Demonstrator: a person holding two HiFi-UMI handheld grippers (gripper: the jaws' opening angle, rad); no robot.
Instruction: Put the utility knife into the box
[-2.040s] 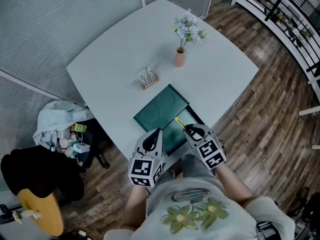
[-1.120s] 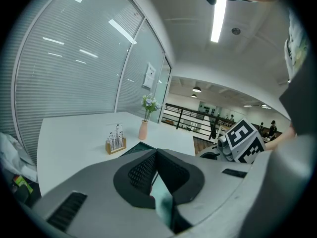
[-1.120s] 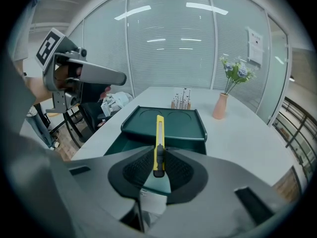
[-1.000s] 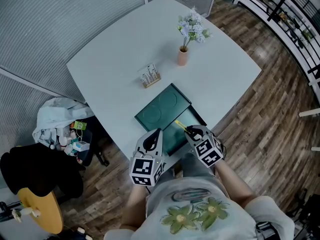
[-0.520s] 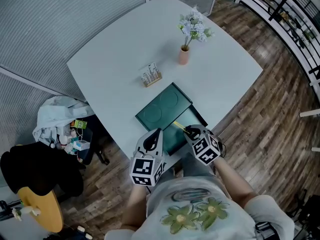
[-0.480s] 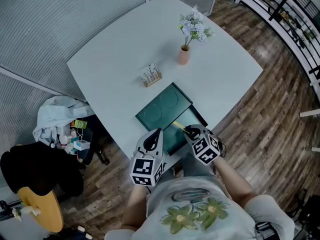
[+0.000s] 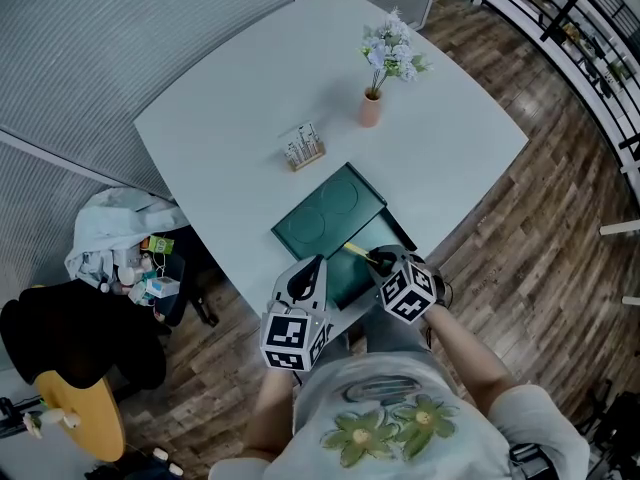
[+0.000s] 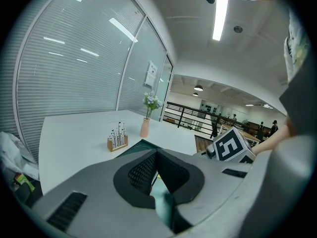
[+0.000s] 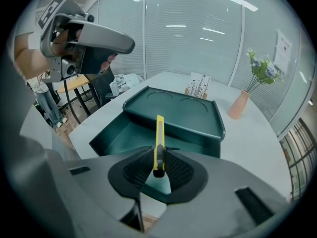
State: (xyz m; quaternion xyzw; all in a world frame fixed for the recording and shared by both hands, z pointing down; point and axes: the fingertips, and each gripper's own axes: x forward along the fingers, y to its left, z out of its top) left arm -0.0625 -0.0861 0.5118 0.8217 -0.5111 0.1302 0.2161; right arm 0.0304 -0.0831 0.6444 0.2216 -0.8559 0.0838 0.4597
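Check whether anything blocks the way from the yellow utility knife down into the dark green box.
Nothing visible does: the right hand-held gripper holds the yellow utility knife above the dark green plastic box, whose open inside looks bare.

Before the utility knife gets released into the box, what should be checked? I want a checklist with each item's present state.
1. Grip: right claw clamps the utility knife: ok.
2. Position: knife hangs over the open part of the green box: ok.
3. Opening: lid is off it and lies at the far end: ok.
4. Landing spot: no other item on the visible box floor: ok.
5. Path: left claw is shut and off to the side: ok.
6. Blade retracted: cannot tell.
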